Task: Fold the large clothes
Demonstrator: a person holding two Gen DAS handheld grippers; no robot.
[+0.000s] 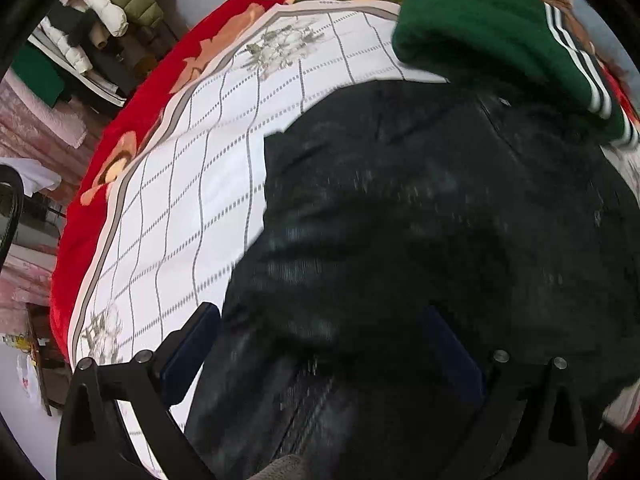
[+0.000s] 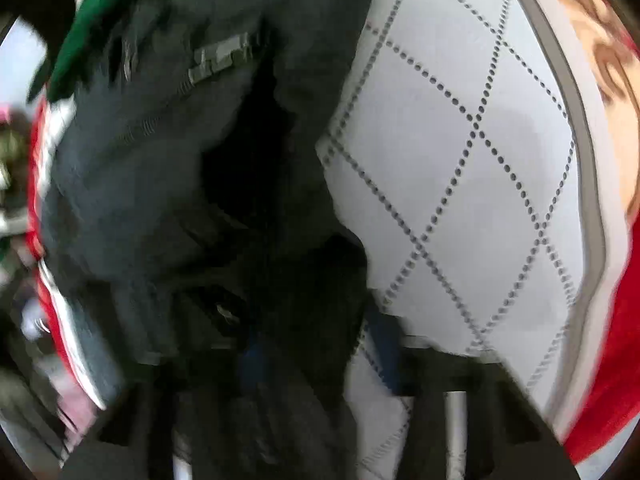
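The left tongs are gaping wide over the dark padded zip-front jacket, gripping nothing; the right tongs are too blurred to tell. The jacket is lying just below the folded green knit sweater, so the person should be pinching one hem layer.

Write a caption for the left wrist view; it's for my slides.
Open left gripper straddles a dark jacket on a checked sheet, green sweater behind.

white checked bedsheet over red floral blanket, clothes rack beyond
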